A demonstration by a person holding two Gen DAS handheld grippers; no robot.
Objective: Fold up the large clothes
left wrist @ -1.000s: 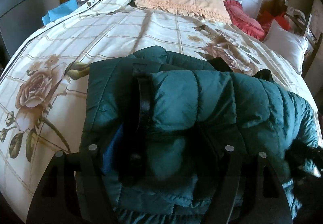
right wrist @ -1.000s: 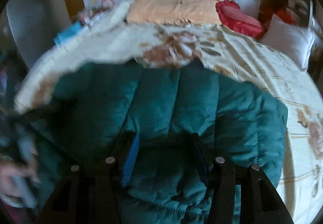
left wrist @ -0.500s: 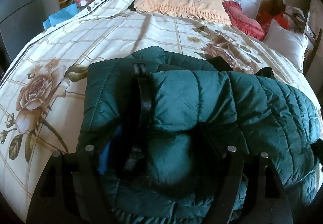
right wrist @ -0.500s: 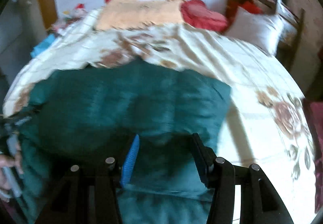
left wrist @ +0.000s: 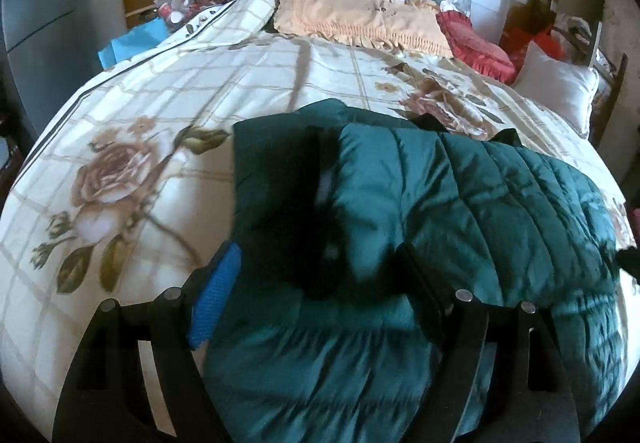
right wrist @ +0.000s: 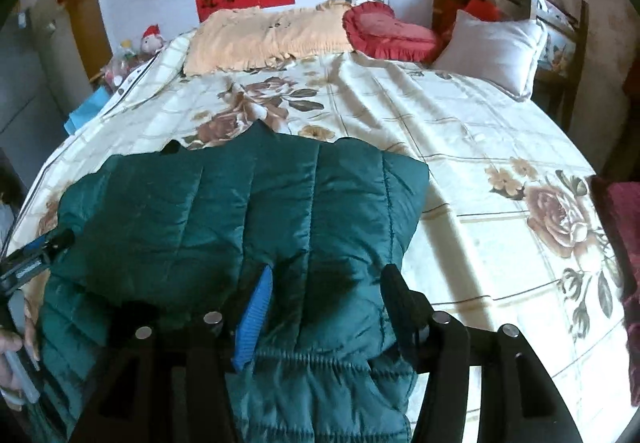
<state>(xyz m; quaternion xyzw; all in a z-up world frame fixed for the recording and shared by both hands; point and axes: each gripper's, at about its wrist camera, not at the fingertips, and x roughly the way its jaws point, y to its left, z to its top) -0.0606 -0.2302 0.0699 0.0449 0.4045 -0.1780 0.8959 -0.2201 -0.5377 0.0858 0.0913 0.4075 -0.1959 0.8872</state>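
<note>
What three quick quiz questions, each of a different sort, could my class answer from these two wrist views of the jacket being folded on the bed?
1. True or false: the green puffer jacket lies on a floral bedspread.
2. Multiple choice: what lies at the head of the bed beside the peach ruffled pillow? A) a red heart-shaped cushion B) a laptop C) a blue bucket
3. Fill in: in each wrist view, jacket fabric bulges between the fingers of the left gripper and the right gripper, which stand wide ____.

Key
1. True.
2. A, the red heart-shaped cushion.
3. Apart.
</note>
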